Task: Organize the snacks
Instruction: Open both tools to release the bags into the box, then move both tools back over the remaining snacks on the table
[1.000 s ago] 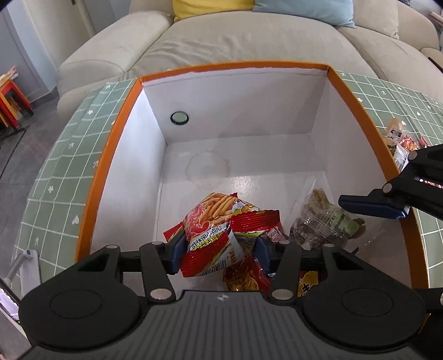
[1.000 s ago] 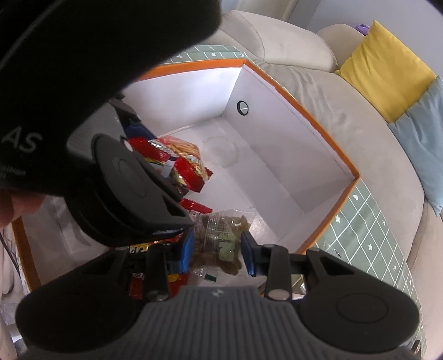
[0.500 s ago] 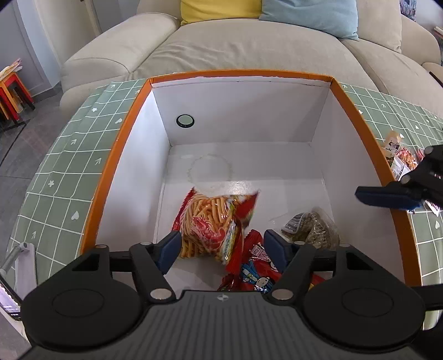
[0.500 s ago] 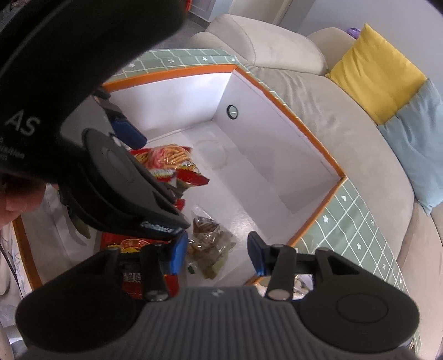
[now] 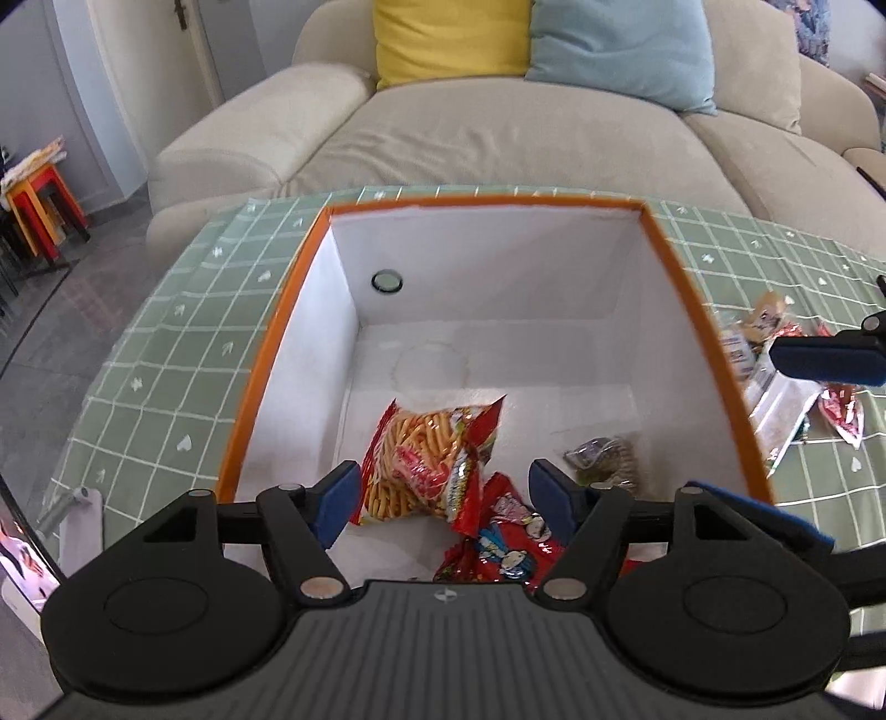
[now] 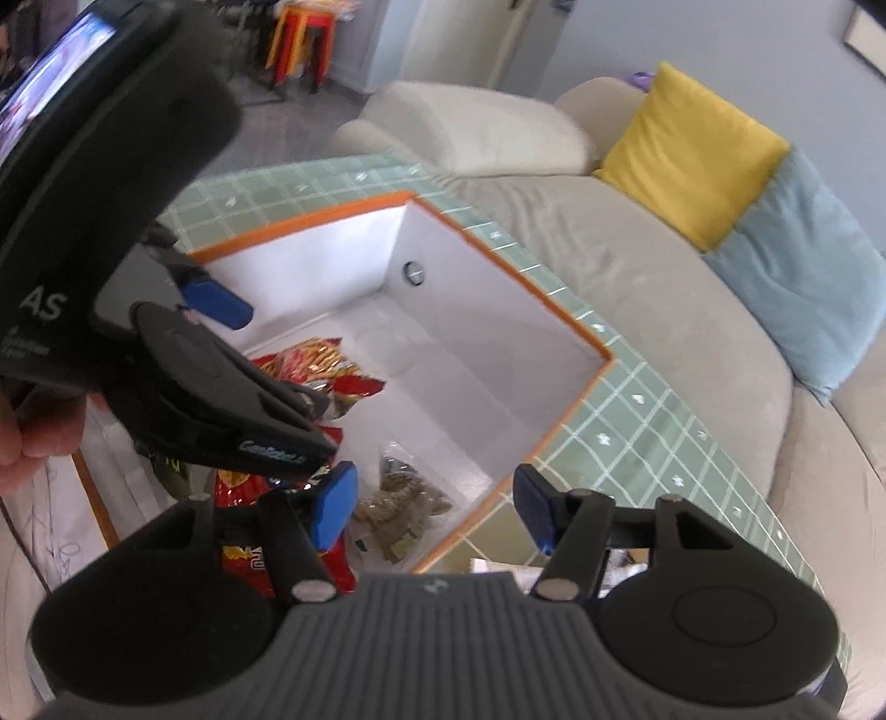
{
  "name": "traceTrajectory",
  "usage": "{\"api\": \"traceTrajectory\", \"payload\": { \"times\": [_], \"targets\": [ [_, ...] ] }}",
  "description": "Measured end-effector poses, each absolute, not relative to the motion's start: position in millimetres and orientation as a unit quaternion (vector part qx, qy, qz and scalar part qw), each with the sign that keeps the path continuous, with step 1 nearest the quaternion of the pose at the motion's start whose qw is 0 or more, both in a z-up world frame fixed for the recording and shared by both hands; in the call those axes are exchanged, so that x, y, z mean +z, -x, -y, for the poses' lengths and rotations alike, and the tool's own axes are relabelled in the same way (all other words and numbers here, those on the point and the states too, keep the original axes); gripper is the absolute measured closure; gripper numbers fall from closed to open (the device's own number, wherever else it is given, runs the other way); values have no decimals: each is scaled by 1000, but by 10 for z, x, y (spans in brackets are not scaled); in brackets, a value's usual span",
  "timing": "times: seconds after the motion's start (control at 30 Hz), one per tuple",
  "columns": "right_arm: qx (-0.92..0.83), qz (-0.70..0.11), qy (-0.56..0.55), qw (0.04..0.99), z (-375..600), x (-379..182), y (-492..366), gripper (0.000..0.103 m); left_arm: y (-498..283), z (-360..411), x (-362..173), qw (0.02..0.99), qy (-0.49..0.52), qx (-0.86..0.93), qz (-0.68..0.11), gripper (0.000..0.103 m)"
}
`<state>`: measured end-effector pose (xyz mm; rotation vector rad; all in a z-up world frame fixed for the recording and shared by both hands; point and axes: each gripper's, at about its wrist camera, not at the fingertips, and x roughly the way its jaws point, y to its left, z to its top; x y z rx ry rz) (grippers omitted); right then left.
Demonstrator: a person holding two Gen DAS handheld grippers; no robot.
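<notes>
A white box with an orange rim stands on the green checked tablecloth. On its floor lie a red bag of stick snacks, a red cartoon packet and a clear bag of brown snacks. My left gripper is open and empty above the near side of the box. My right gripper is open and empty above the box's right rim; one of its fingers shows in the left wrist view.
Several loose snack packets lie on the tablecloth right of the box. A beige sofa with a yellow cushion and a blue cushion stands behind. Red and yellow stools stand at far left.
My left gripper let go of the stick-snack bag and my right let go of the clear brown-snack bag; both bags dropped into the box. Both grippers opened and rose back.
</notes>
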<state>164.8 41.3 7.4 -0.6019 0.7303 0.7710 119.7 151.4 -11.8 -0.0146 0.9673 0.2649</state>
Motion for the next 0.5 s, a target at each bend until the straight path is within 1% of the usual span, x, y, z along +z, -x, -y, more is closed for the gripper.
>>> {"api": "traceTrajectory", "payload": {
  "times": [0.23, 0.5],
  "targets": [
    [307, -311, 234, 868, -38, 195, -1535, 41, -1108, -1212, 111, 896, -15, 110, -430, 22],
    [226, -292, 144, 918, 594, 285, -1465, 41, -1049, -711, 253, 917, -23, 69, -393, 22]
  ]
}}
